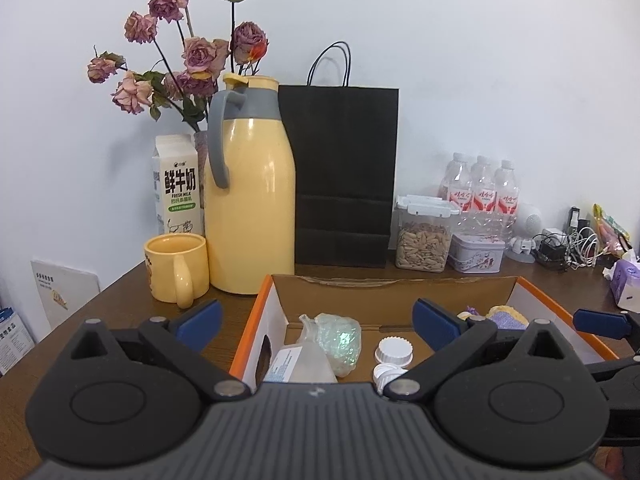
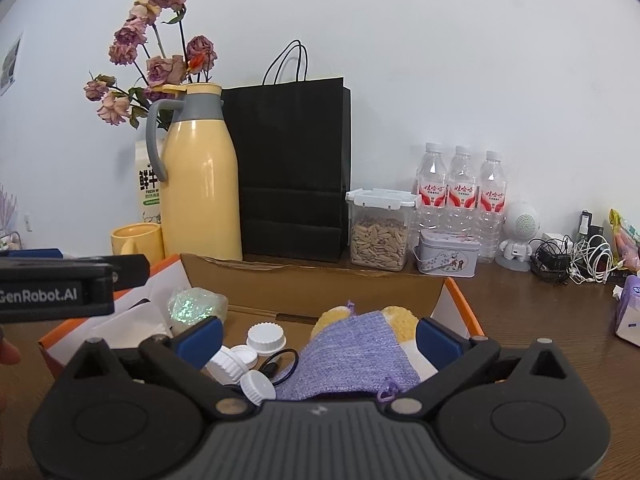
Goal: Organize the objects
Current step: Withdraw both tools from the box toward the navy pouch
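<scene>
An open cardboard box with orange edges (image 1: 256, 312) (image 2: 460, 292) sits on the brown table. In it lie a glittery green bag (image 1: 340, 340) (image 2: 194, 306), a clear plastic bag (image 1: 300, 360), white caps (image 1: 394, 350) (image 2: 266, 336), a black cable (image 2: 280, 364) and a purple knitted cloth (image 2: 352, 356) over yellow sponges (image 2: 396, 316). My left gripper (image 1: 318, 318) is open and empty above the box's left half. My right gripper (image 2: 318, 338) is open and empty above the cloth; it also shows in the left wrist view (image 1: 600, 322).
Behind the box stand a yellow mug (image 1: 178, 268), a yellow thermos jug (image 1: 250, 200), a milk carton (image 1: 176, 188), dried roses (image 1: 192, 52), a black paper bag (image 1: 344, 176), a seed jar (image 1: 424, 240), a tin (image 1: 476, 254), water bottles (image 1: 482, 188), cables (image 2: 576, 256) and a tissue pack (image 2: 630, 308).
</scene>
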`<state>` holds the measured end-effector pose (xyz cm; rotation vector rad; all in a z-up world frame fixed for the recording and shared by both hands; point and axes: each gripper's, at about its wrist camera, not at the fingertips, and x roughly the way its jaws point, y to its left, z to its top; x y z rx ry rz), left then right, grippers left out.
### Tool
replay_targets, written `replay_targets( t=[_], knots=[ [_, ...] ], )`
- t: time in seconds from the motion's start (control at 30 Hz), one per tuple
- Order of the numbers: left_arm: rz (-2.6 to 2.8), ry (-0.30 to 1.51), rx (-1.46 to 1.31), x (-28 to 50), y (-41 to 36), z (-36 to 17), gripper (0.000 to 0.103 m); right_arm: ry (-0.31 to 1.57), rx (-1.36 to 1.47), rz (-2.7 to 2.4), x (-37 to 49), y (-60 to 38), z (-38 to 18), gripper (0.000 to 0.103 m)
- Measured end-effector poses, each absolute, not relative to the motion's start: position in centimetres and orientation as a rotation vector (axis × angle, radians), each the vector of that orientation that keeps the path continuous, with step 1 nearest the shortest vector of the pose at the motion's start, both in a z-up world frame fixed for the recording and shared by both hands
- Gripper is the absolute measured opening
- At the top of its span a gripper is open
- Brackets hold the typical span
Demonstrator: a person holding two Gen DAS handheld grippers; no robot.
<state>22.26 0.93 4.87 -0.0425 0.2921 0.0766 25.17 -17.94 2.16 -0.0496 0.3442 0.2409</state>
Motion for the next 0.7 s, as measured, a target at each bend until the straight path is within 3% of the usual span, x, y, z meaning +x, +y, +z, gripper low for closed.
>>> replay_targets(
  t=[0.7],
  knots=[
    [0.086,0.307,-0.038,17.9,2.5,4.8,0.103,0.306,-0.074,0.272,20.7,-18.5,2.6,0.103]
  ],
)
